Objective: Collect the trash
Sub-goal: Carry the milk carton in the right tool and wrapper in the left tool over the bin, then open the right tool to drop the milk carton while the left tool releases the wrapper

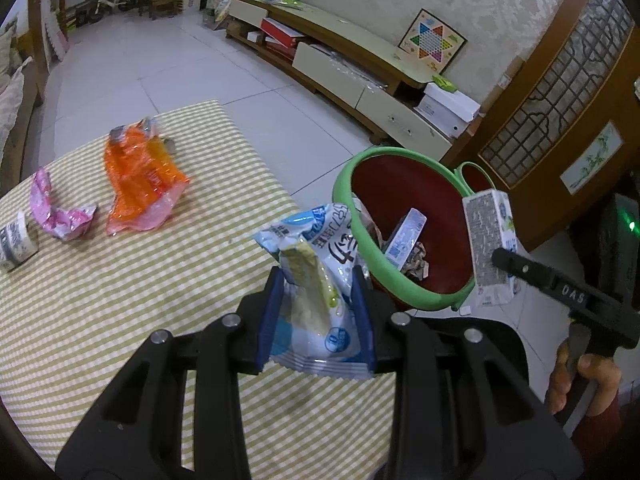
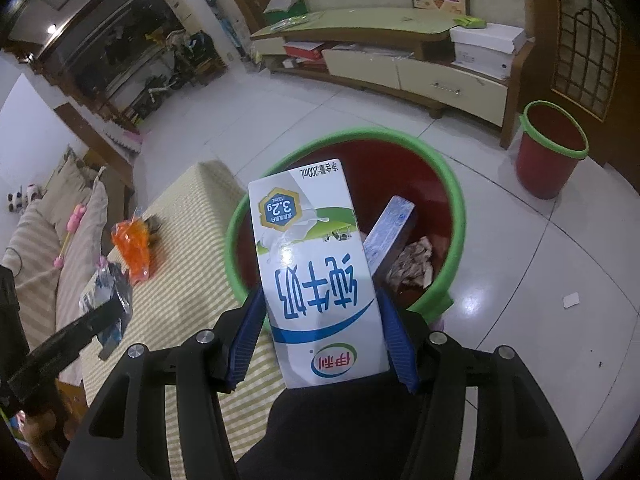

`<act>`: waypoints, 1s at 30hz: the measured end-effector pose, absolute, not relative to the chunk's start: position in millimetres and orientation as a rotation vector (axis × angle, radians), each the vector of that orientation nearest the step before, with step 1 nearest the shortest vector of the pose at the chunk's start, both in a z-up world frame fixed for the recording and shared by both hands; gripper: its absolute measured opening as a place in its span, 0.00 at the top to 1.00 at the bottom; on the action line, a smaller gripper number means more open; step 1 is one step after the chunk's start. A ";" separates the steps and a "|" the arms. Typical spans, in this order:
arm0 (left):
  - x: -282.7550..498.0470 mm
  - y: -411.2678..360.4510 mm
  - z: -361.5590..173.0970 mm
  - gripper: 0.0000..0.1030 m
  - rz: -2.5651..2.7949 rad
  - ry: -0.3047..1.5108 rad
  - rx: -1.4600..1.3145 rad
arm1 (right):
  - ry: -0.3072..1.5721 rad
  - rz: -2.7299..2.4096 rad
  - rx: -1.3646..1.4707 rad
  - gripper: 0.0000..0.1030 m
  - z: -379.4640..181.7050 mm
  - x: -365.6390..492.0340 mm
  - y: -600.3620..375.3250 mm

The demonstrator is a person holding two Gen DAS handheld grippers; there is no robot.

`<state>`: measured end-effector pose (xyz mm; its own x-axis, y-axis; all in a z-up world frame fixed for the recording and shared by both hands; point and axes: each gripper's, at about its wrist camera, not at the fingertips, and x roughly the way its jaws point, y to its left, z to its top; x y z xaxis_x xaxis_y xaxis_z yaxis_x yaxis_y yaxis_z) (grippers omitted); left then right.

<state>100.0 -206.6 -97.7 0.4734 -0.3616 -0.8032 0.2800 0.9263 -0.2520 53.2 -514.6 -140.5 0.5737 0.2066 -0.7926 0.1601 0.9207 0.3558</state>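
Left gripper [image 1: 318, 280]: blue fingers [image 1: 270, 312] pinch a crumpled light-blue snack wrapper [image 1: 316, 280], held above the table [image 1: 120, 280] edge just beside the red bin [image 1: 436, 240] with the green rim. Right gripper [image 2: 320, 304]: fingers [image 2: 396, 340] clamp a white milk carton [image 2: 316, 272], print upside down, hanging over the bin's mouth. A hand [image 1: 580, 380] grips the right tool's handle, seen from the left wrist.

Inside the bin: a small blue-white box [image 2: 390, 236] leaning upright against the wall, brownish crumpled scraps [image 2: 412, 264] at the bottom next to it. The box sits right behind the carton in the right wrist view.

On the table away from the bin: orange plastic wrapper [image 1: 140, 184], then a pink wrapper [image 1: 60, 212], then a grey-white packet [image 1: 14, 244] at the far edge. All lie apart from each other, striped yellow-white cloth under them.

Beyond the bin: a second red bin [image 2: 550, 148] with green rim on the tile floor, near the low TV cabinet [image 2: 400, 56]. A small white scrap [image 2: 571, 300] lies on the floor beside the near bin. Checkers board [image 1: 434, 42] leans on the wall above the cabinet.
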 end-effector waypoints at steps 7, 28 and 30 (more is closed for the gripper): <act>111.8 -231.0 -98.8 0.69 -0.433 0.997 -0.043 | 0.947 0.009 0.407 0.46 -138.0 63.2 -532.8; 132.0 -267.2 -83.7 0.26 -0.511 0.914 -0.018 | 0.926 -0.040 0.395 0.30 -137.1 78.3 -548.8; 134.5 -247.6 -85.9 0.24 -0.473 0.921 -0.033 | 0.941 -0.026 0.384 0.26 -138.6 79.5 -539.1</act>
